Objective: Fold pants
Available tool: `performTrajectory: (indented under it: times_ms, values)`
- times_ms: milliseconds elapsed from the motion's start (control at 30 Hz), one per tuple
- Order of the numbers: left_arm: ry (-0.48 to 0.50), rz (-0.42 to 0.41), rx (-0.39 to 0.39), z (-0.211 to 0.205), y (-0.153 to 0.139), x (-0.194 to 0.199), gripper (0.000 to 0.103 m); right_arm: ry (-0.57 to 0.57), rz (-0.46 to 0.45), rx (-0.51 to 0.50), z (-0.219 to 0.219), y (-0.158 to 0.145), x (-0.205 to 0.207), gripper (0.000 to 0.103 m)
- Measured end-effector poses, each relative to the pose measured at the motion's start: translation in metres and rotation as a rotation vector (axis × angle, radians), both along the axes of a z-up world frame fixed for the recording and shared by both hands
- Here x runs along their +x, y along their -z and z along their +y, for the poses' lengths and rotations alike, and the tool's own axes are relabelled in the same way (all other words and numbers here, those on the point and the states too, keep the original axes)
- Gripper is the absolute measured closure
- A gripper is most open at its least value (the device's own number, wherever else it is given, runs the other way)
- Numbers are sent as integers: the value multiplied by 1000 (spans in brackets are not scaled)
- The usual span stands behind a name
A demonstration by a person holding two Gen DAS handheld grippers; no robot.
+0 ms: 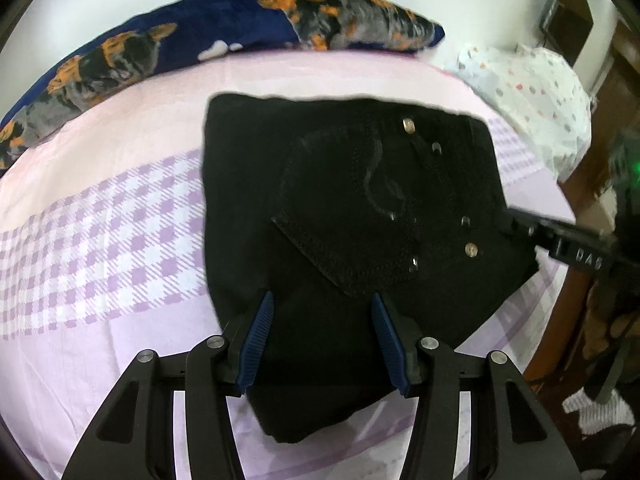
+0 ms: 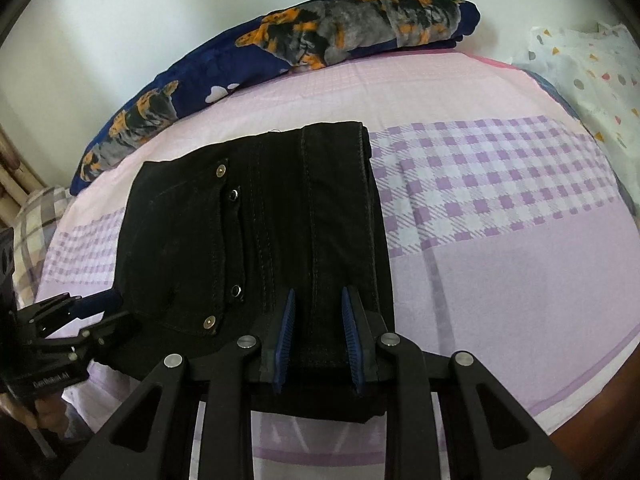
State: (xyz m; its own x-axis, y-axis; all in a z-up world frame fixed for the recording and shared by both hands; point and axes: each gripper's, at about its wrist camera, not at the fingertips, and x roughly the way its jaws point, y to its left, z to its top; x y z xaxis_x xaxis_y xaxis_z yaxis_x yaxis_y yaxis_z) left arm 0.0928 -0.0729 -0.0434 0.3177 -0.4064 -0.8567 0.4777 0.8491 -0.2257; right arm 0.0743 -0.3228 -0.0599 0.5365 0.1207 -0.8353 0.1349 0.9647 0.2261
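Two grippers sit at the pants (image 1: 340, 208), folded into a black block on the bed (image 1: 100, 240). Your left gripper (image 1: 323, 340) gapes, pads clear of cloth. Your right gripper (image 2: 319, 340) is narrowed around the doubled legs; grip unclear. Likely the last fold: next, clamp both near corners and lift evenly.

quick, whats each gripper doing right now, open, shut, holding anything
Left gripper: open, jaws wide over the black pants, gripping nothing.
Right gripper: jaws narrow over a fold of the pants; whether the pads press on it cannot be told.
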Motion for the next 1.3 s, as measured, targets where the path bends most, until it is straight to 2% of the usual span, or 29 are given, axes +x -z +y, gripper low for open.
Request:
performTrajectory:
  times_ms: [167,300,367,467,533,733,867,1167,1300]
  values:
    - [-91,20,-134,35,-12,15,50,-2,-10,46,-4,-3,-5,81]
    - [-192,85,-183,63,-5,35,50,-11,-9,71,-8,-3,-6,80]
    - [-211,124,-207,70,1,41,50,-21,-3,94,-10,-3,-5,77]
    - [-207,188,-224,74,12,46,50,-50,4,171,-16,-5,-2,66]
    - [-204,218,-233,73,18,48,50,-71,5,222,-20,-7,0,63]
    - [-223,295,-265,73,34,52,50,-50,4,365,-44,-8,6,61]
    - [-218,319,-286,74,38,54,50,-44,9,380,-62,-5,15,52]
    - [-171,347,-304,62,39,62,50,-97,111,436,-77,25,38,52]
    - [-146,341,-305,54,39,66,48,-163,113,479,-78,30,45,51]
